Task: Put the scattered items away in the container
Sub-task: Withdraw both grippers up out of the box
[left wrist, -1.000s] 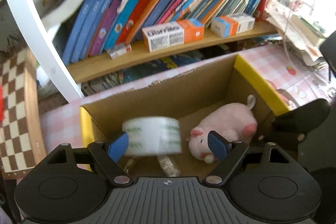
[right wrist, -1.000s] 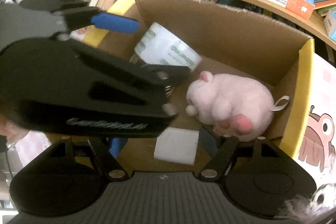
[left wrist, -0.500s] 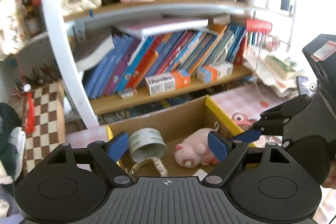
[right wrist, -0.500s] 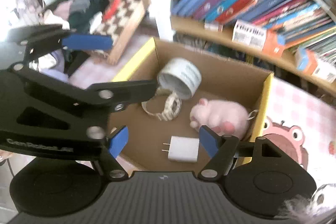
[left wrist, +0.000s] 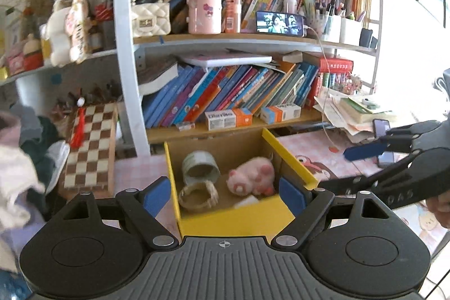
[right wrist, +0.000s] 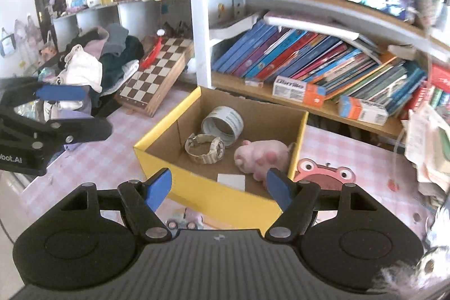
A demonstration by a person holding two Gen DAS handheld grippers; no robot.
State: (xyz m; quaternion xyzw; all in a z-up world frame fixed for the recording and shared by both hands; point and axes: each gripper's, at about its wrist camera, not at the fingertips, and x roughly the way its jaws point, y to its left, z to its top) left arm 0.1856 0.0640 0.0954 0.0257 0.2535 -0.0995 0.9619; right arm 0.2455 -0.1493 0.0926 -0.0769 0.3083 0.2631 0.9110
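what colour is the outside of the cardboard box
Yellow outside, plain brown cardboard inside; clearest in the right wrist view.

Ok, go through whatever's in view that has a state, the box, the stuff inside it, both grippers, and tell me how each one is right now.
Cardboard box: open-topped, upright on the table.
Tape roll: inside the box, tipped on its side.
Wristwatch: inside the box, strap closed in a loop.
Pink plush: inside the box, lying down.
White charger: inside the box, lying flat.
Left gripper: open, empty.
Right gripper: open, empty.
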